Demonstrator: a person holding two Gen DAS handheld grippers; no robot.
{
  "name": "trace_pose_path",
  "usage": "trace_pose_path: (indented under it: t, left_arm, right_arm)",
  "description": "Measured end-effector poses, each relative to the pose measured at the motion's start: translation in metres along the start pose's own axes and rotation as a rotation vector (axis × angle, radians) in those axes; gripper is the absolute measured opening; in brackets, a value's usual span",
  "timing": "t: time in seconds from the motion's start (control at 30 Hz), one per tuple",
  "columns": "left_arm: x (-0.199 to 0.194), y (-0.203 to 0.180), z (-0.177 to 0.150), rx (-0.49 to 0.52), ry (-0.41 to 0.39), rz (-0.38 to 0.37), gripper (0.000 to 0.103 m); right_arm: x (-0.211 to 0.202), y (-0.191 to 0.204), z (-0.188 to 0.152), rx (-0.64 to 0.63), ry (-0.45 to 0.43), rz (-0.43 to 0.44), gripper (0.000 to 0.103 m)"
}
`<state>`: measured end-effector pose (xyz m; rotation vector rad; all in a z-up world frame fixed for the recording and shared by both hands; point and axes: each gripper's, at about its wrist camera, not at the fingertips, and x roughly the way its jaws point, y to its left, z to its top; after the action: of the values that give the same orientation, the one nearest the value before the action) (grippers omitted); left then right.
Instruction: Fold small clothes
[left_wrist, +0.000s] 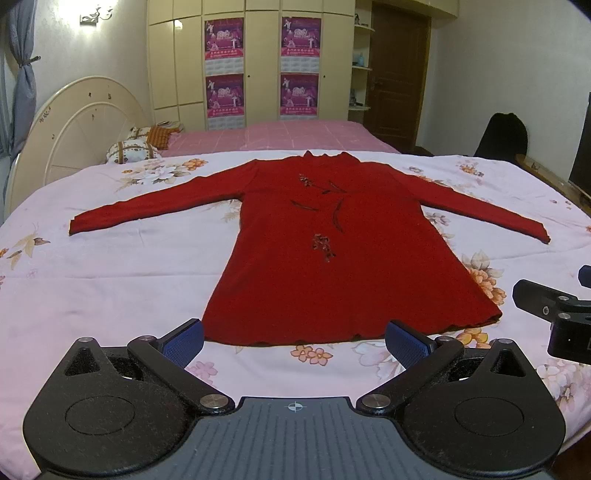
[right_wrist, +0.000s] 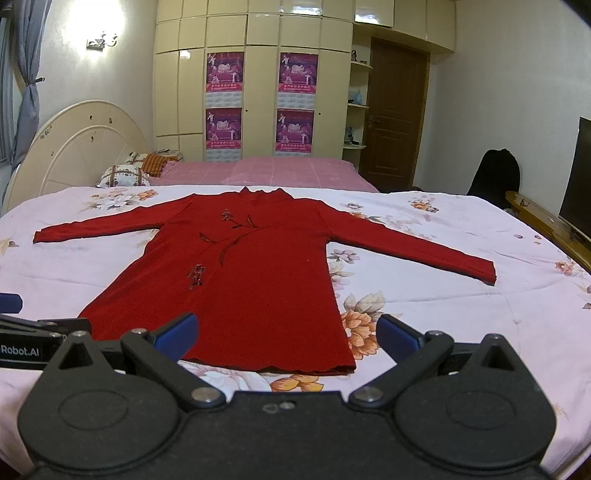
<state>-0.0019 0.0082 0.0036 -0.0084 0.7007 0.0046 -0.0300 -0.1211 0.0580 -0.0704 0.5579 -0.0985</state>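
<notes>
A red long-sleeved dress (left_wrist: 332, 251) with dark floral embroidery lies flat and face up on the floral bedsheet (left_wrist: 110, 280), both sleeves spread out, hem nearest me. It also shows in the right wrist view (right_wrist: 251, 280). My left gripper (left_wrist: 294, 345) is open and empty, just short of the hem's left part. My right gripper (right_wrist: 286, 338) is open and empty, over the hem's right part. The right gripper's body shows at the right edge of the left wrist view (left_wrist: 554, 314).
The bed has a cream headboard (left_wrist: 74, 122) and pillows (left_wrist: 133, 149) at far left, with a pink cover (left_wrist: 288, 136) behind the sheet. A wardrobe with posters (left_wrist: 258, 62), a brown door (left_wrist: 395, 74), a black chair (left_wrist: 502, 136) and a TV (right_wrist: 578, 177) stand beyond.
</notes>
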Motion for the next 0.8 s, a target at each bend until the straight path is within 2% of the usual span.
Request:
trace_pose_path:
  t: [0.4,0.5,0.57,0.7,0.8]
  left_arm:
    - [0.006,0.002,0.001,-0.006,0.002,-0.016,0.103]
    - [0.004,0.008,0.011,-0.005,-0.058,-0.026,0.103]
    - [0.006,0.016,0.026,-0.034,-0.097,-0.038,0.103]
    - [0.044,0.034,0.054,-0.075,-0.028,-0.167,0.103]
    - [0.071,0.045,0.072,-0.122,-0.027,-0.157,0.103]
  right_arm:
    - [0.003,0.0,-0.001,0.012,-0.004,0.004,0.102]
    - [0.004,-0.005,0.0,0.02,-0.012,-0.027,0.102]
    - [0.009,-0.019,0.002,0.072,0.002,-0.024,0.101]
    - [0.029,-0.071,0.006,0.262,0.035,-0.027,0.1]
    - [0.052,-0.119,0.012,0.394,0.026,-0.033,0.099]
